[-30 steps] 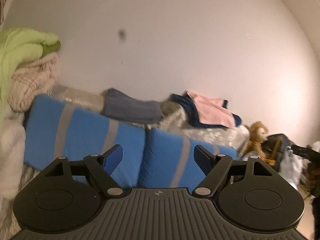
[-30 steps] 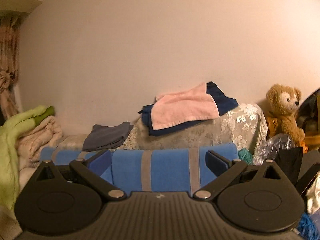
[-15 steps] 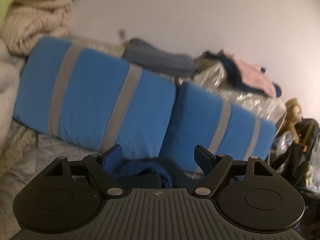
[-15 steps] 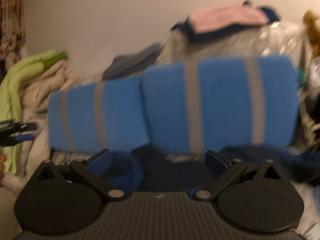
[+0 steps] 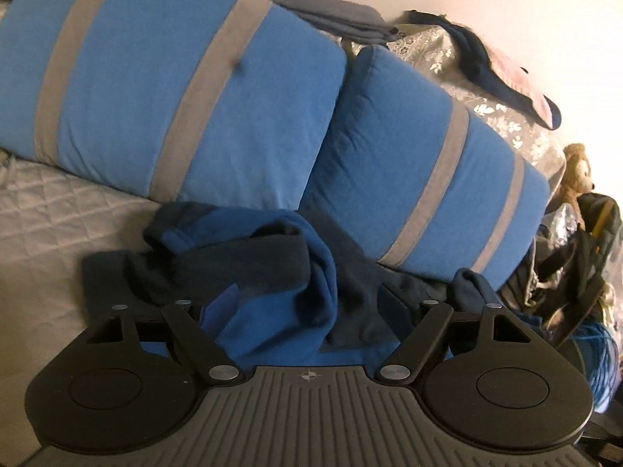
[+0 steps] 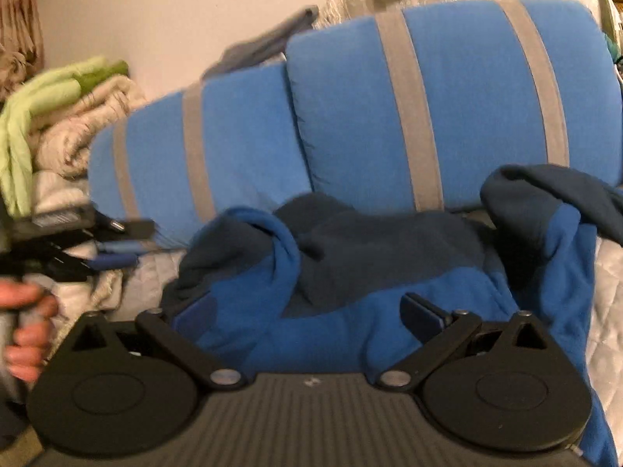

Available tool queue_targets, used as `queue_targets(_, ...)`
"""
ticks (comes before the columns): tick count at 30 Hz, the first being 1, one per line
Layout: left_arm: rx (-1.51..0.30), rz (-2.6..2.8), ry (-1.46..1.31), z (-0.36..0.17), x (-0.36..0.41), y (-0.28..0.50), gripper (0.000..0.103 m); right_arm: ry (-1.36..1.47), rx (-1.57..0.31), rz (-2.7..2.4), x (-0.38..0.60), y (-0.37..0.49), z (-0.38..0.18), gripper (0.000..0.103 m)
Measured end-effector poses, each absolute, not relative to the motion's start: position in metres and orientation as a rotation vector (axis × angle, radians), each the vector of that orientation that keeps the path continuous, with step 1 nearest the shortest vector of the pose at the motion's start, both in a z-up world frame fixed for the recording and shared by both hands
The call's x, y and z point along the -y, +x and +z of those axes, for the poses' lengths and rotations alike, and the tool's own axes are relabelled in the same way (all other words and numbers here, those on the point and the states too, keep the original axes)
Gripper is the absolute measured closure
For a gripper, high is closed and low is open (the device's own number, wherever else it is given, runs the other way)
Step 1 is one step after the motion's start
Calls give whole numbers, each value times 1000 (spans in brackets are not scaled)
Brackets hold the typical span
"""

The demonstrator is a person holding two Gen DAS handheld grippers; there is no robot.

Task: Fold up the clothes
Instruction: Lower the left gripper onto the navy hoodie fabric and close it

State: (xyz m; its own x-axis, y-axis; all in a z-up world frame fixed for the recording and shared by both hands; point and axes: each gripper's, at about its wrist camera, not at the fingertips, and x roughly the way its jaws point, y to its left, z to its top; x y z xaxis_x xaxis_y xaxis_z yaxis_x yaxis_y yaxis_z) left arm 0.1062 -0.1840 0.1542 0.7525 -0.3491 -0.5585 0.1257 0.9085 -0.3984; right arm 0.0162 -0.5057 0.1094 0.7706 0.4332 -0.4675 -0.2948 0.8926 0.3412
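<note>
Quilted grey bed point(image 5: 50, 210) fills the lower left of the left wrist view; two blue cushions with grey stripes point(image 5: 187, 89) lean along the back, plain wall above. Folded grey cloth point(image 5: 323, 11) sits on top behind the cushions, upper centre. Green and cream bedding point(image 6: 58, 116) stacked at left of the right wrist view.

Garment point(image 5: 272, 272): a sweatshirt-type piece in bright blue and navy, lying crumpled on the bed against the foot of the cushions, centre of both views. One sleeve or cuff point(image 6: 545, 210) humps up at right of the right wrist view.

Left tool point(image 5: 307, 307): jaws spread wide, nothing between them, poised just above the heap. Right tool point(image 6: 307, 311): likewise wide open and empty, close over the blue panel. Left tool also shows side-on at left edge of the right wrist view, with a hand point(image 6: 27, 330) on its grip; that part is blurred.

Handling, judged:
- Thick knit, looks soft and limp; no stiffness, will sag between two hold points.
- Light to moderate weight; not fragile, not slippery. Fleece should grip well.
- Layers are twisted over each other, so a pinch mid-heap risks catching two plies.
- Best holds: a ribbed hem or cuff edge, or the two shoulder seams, one per tool, then lift and shake flat. Which edge is the hem cannot be told from here.
</note>
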Motion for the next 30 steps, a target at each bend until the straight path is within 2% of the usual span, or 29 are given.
queue_targets(5, -686, -298, -369, 130, 198, 133, 27, 241, -558, 390, 506, 19, 111, 0)
queue_targets(9, -748, -331, -337, 107, 223, 154, 47, 267, -572, 396, 508, 23, 109, 0)
queue_targets(14, -809, -361, -241, 82, 256, 172, 61, 262, -580, 391, 510, 25, 106, 0)
queue_targets(16, -832, -381, -191, 74, 267, 176, 81, 257, -587, 389, 509, 26, 104, 0)
queue_targets(17, -845, -372, -152, 71, 271, 176, 95, 252, -590, 390, 509, 27, 103, 0)
queue_targets(18, -852, -358, -101, 69, 275, 175, 99, 248, -593, 390, 508, 28, 102, 0)
queue_targets(30, -805, -466, 362, 130, 261, 91, 100, 276, -606, 398, 512, 29, 100, 0)
